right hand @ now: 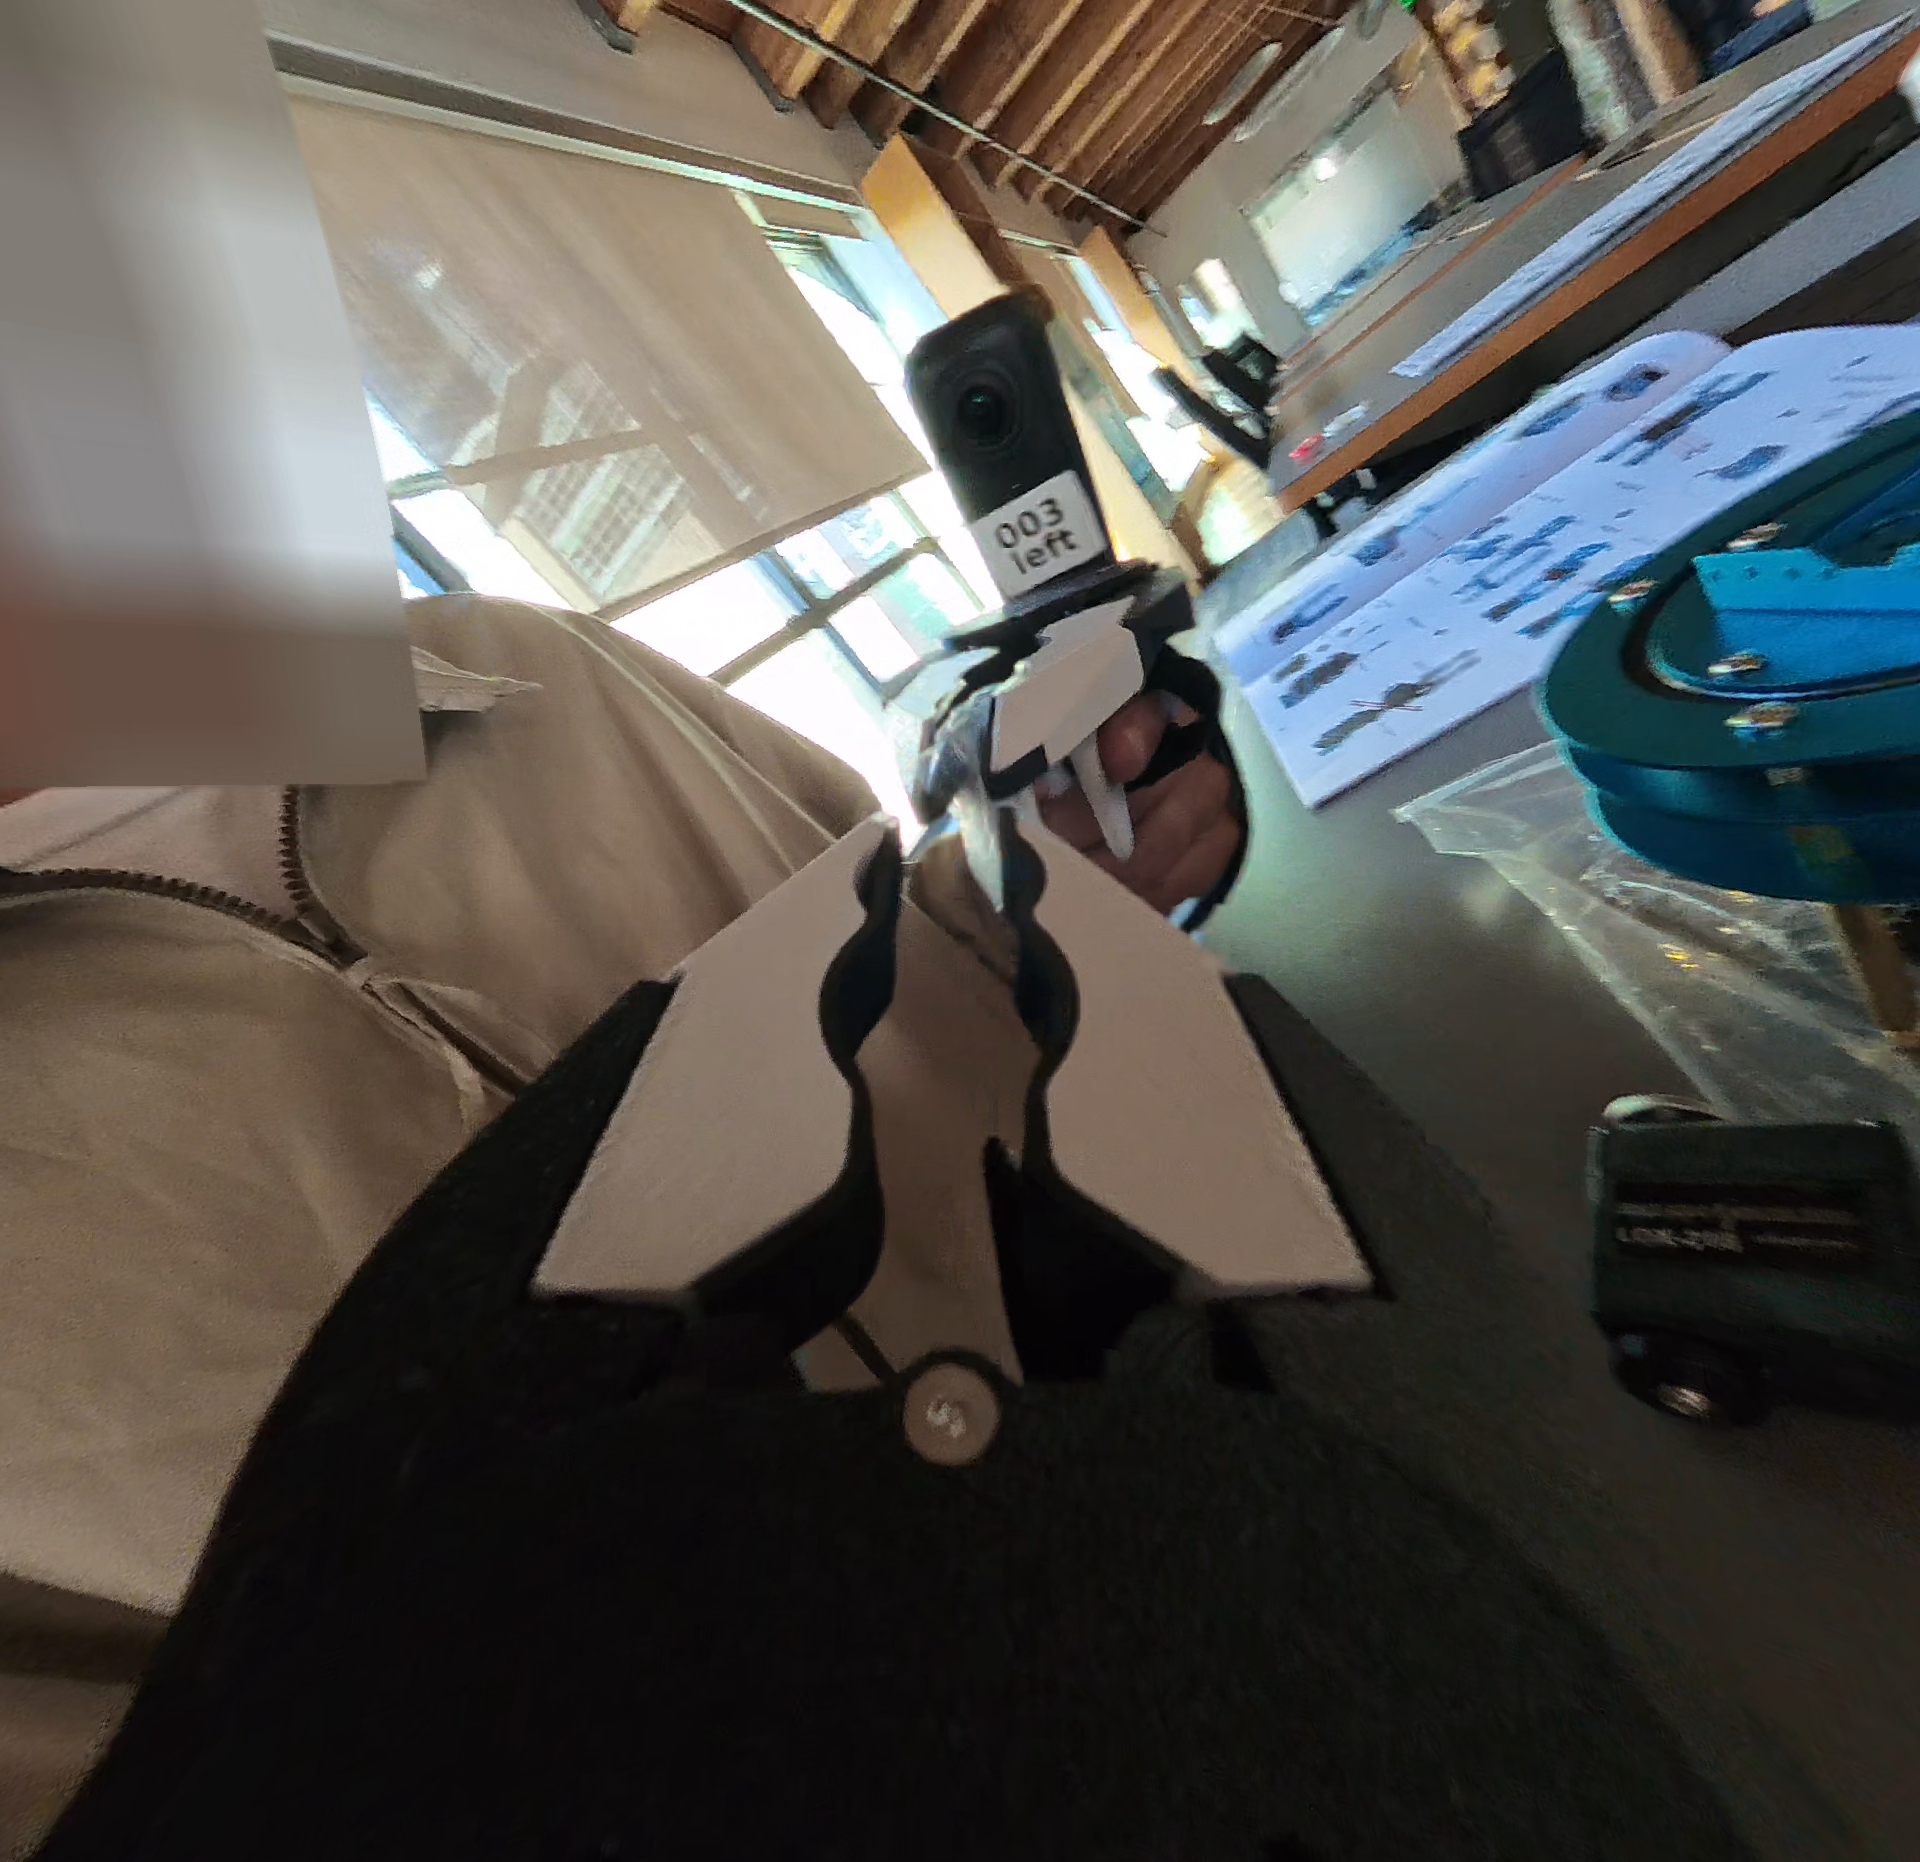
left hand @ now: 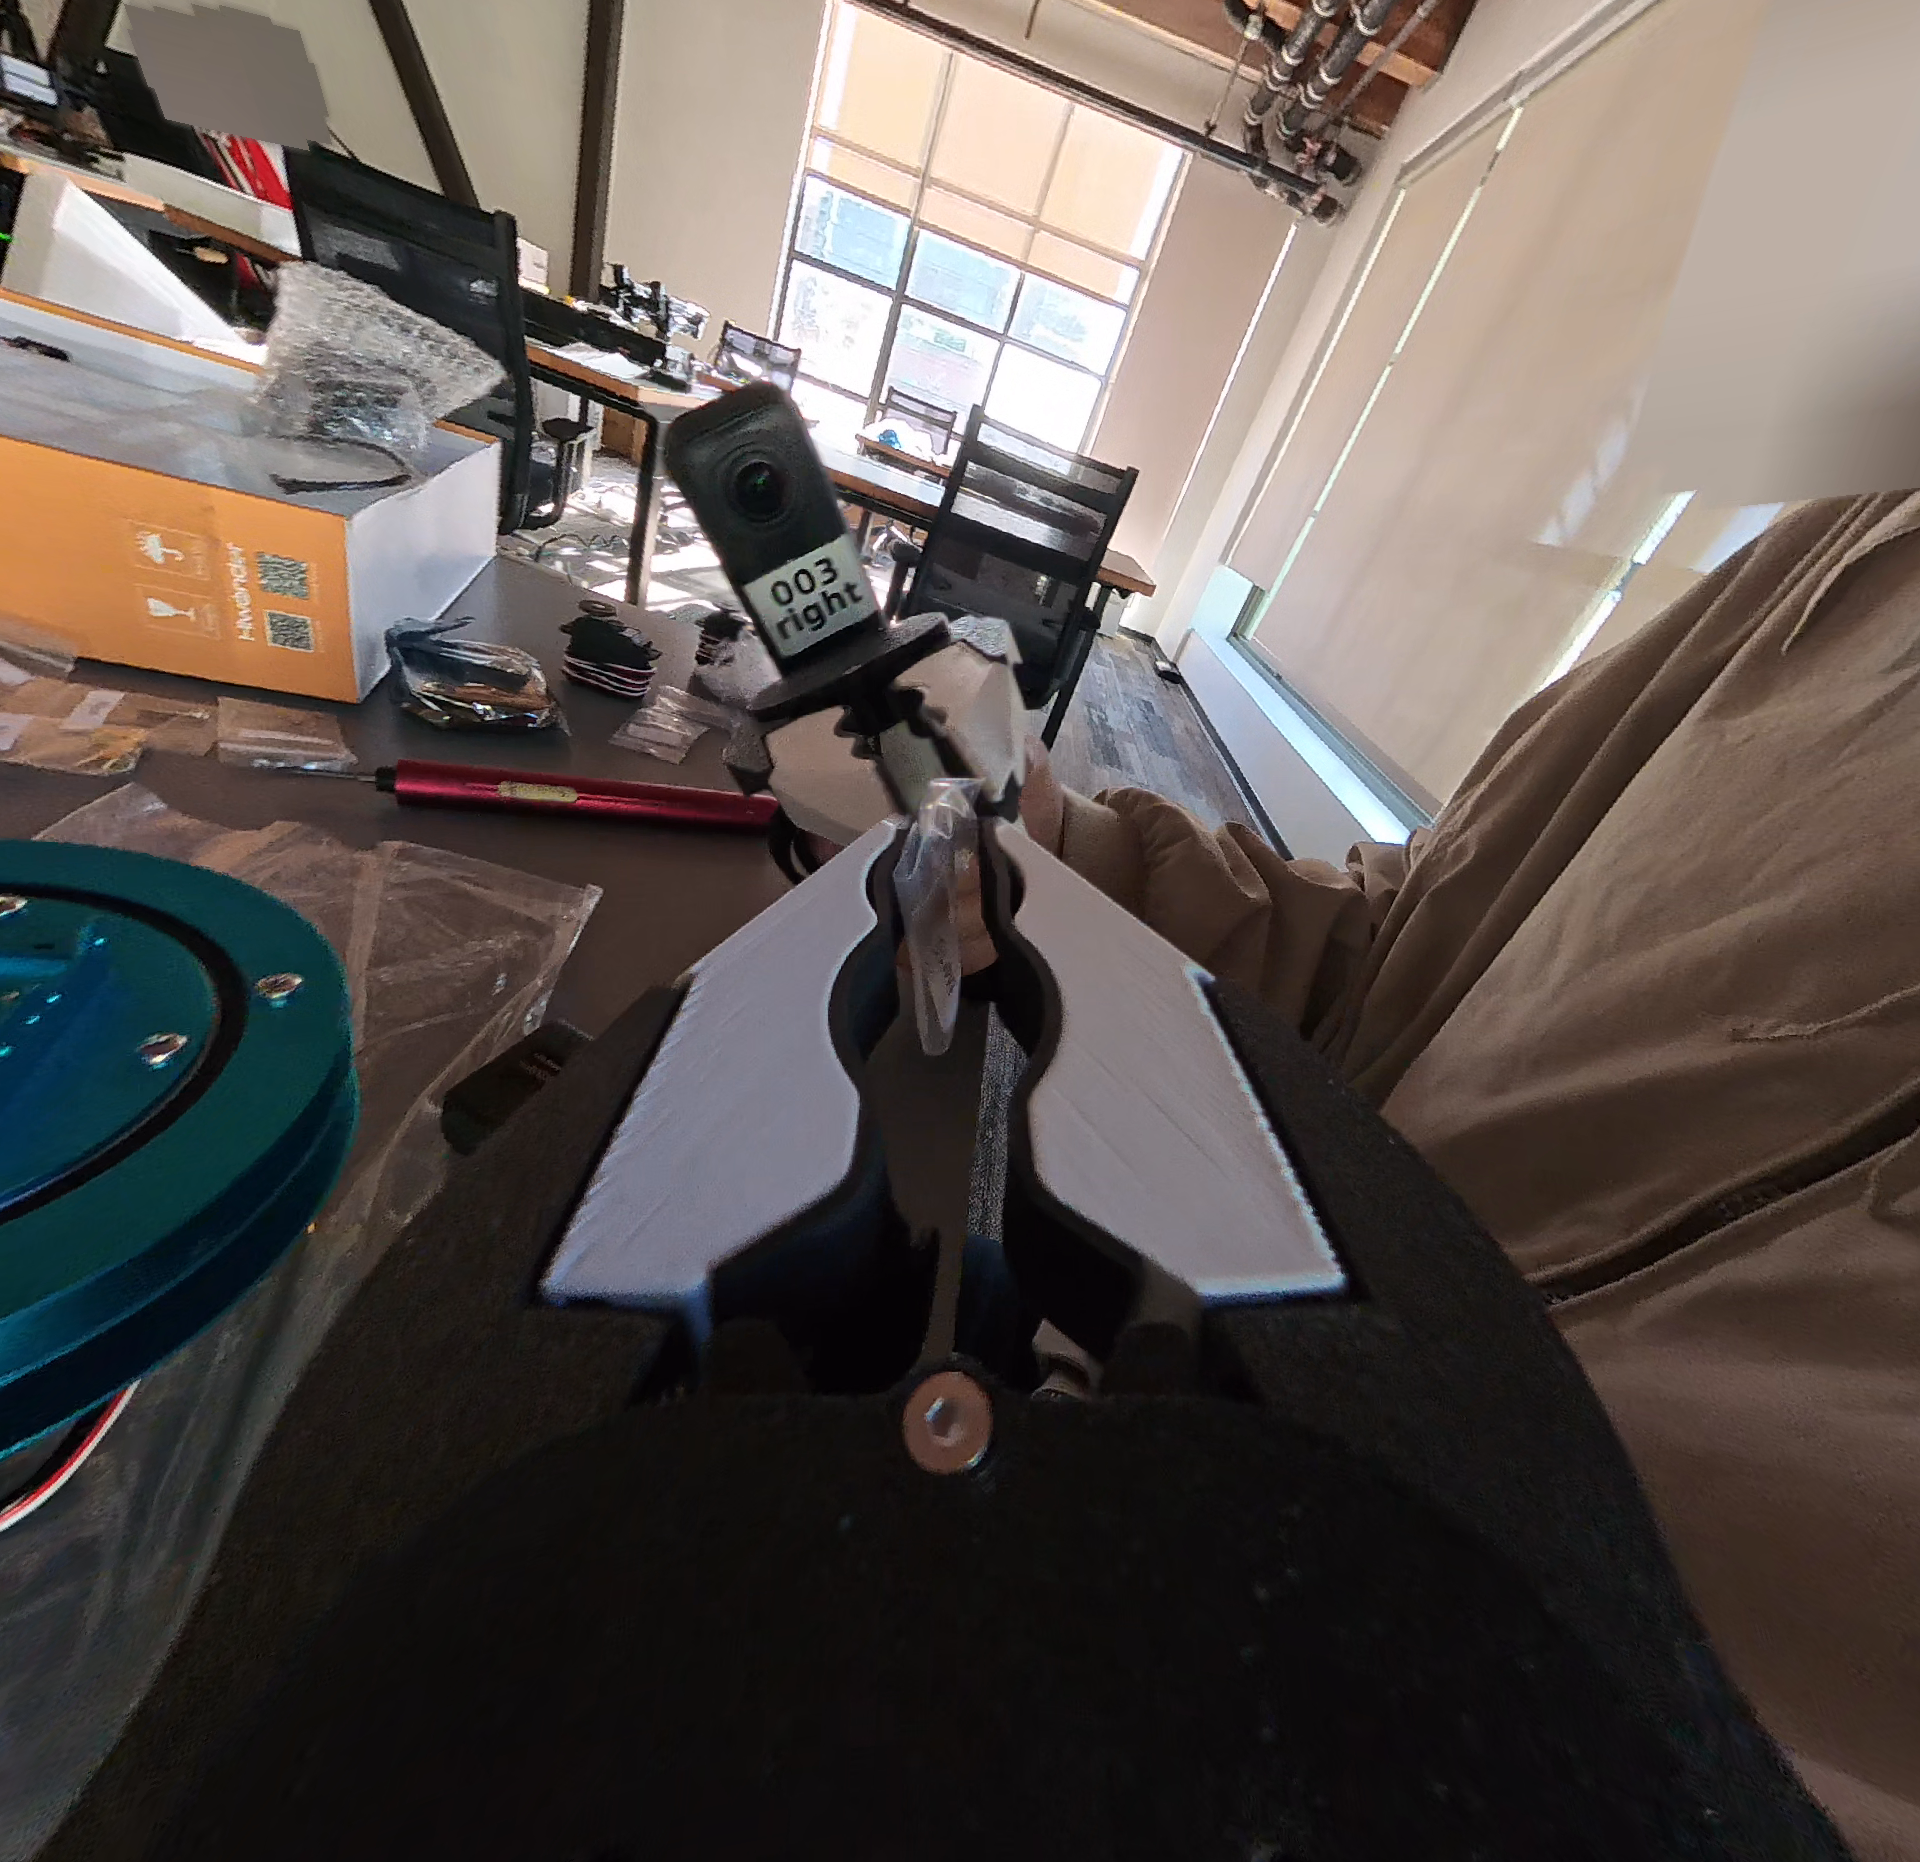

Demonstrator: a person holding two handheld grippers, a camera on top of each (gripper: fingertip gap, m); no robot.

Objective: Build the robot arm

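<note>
While labelled, both tools (left hand: 940, 836) (right hand: 951, 841) pinch one plastic bag (left hand: 935, 939).

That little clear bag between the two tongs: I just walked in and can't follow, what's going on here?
A person in a tan jacket holds both tongs tip to tip above a dark table. The left tongs and right tongs are each shut on the small clear plastic bag, which hangs between them. A teal round metal part and a red screwdriver lie untouched nearby.
</note>
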